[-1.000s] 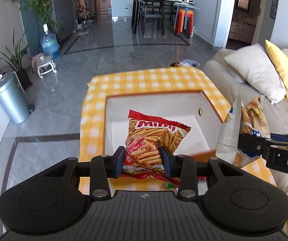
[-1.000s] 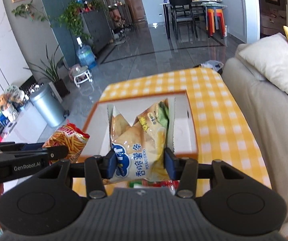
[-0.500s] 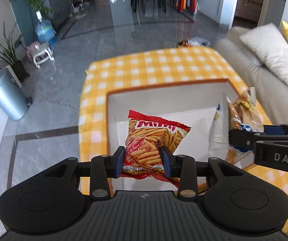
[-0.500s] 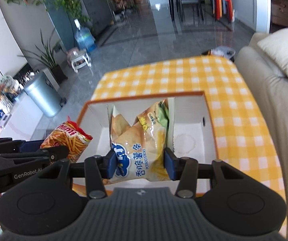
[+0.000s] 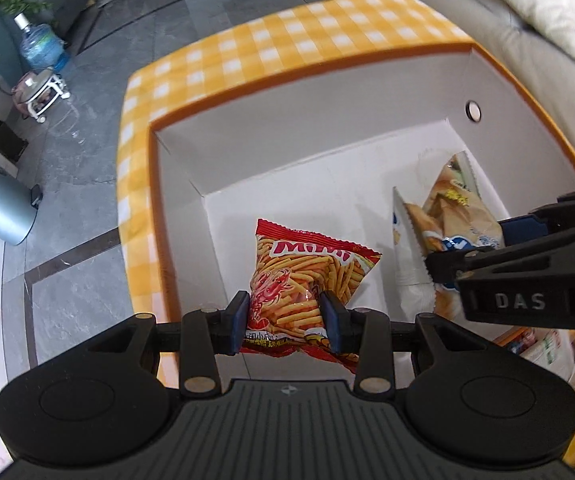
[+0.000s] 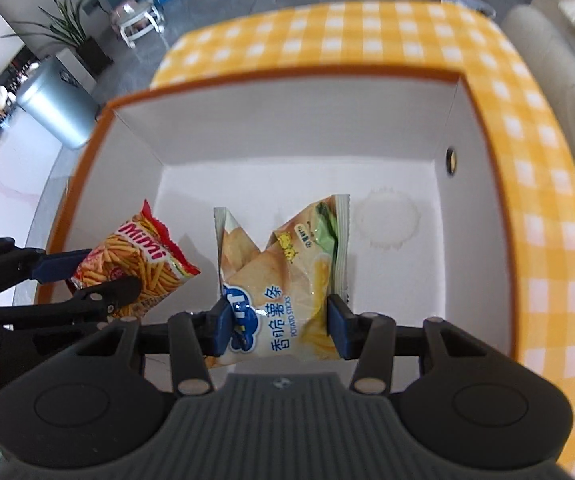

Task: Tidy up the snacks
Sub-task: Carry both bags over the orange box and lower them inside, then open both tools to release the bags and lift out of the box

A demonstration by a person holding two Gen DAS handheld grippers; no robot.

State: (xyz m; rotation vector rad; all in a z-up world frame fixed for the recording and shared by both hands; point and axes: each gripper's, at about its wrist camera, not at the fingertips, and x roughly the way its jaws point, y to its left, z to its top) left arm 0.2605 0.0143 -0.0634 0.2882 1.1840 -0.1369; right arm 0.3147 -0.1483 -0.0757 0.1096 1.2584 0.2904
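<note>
Both snack bags (image 5: 307, 276) gripped — over box (image 5: 327, 120)

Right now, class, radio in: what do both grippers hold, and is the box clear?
Left gripper shut on red Mimi snack bag. Right gripper shut on pale yellow potato-stick bag. Both over white, orange-rimmed box; nothing in the way.

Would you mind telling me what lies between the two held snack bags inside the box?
Nothing: in the right wrist view only bare white box floor separates the red Mimi bag from the potato sticks bag.
</note>
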